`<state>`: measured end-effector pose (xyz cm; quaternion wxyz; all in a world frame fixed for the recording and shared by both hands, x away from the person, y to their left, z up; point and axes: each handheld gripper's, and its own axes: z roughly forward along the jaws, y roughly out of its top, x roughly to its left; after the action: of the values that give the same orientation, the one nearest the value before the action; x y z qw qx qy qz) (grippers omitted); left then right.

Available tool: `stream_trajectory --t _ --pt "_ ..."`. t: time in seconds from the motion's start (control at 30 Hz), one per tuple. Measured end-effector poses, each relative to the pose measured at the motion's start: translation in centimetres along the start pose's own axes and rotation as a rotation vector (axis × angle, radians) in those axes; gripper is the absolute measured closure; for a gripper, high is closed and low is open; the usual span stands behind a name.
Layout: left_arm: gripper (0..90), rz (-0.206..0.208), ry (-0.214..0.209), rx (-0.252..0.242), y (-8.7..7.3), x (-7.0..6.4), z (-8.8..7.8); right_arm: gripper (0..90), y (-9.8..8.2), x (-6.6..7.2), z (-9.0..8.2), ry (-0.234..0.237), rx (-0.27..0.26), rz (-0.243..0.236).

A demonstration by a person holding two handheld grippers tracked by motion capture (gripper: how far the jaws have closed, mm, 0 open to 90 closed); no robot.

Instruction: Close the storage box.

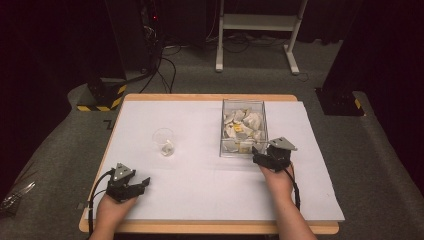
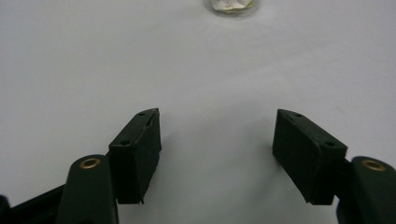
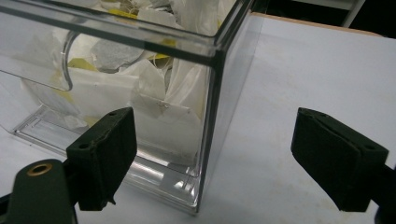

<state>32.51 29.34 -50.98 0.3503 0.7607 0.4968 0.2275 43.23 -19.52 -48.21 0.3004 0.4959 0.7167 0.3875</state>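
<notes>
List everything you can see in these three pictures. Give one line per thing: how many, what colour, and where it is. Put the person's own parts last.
Table: one, light wood edge, under the white sheet.
White sheet: one, white, covering most of the table top.
Clear box: one, see-through, right of centre on the sheet.
Tea bags: a heap, too many to count, white and grey with yellow tags, inside the clear box.
Glass: one, clear, left of centre on the sheet, something pale lying in it.
White frame: one, white, on the floor beyond the table.
Left gripper: one, black, low over the near left of the sheet, jaws open.
Right gripper: one, black, at the box's near corner, jaws open.
Hands: two, at the table's near edge.
</notes>
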Motion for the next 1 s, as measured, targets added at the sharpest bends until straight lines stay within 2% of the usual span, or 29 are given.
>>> stream_trajectory --t 0.3,0.67,0.87,1.0 --pt "32.8 0.000 0.000 0.000 0.0 0.0 0.0 13.8 0.0 -0.8 0.4 0.001 0.003 0.048" --pt "32.8 0.003 0.002 0.001 0.0 0.0 0.0 17.7 -0.1 -0.5 0.1 0.001 0.007 0.036" --pt "32.8 0.004 0.003 0.001 0.0 0.0 0.0 19.0 -0.4 -0.3 -1.1 0.024 0.005 0.007" --pt "32.8 0.010 0.005 0.003 0.0 0.0 0.0 19.3 -1.0 -0.6 -2.4 0.034 0.004 0.010"
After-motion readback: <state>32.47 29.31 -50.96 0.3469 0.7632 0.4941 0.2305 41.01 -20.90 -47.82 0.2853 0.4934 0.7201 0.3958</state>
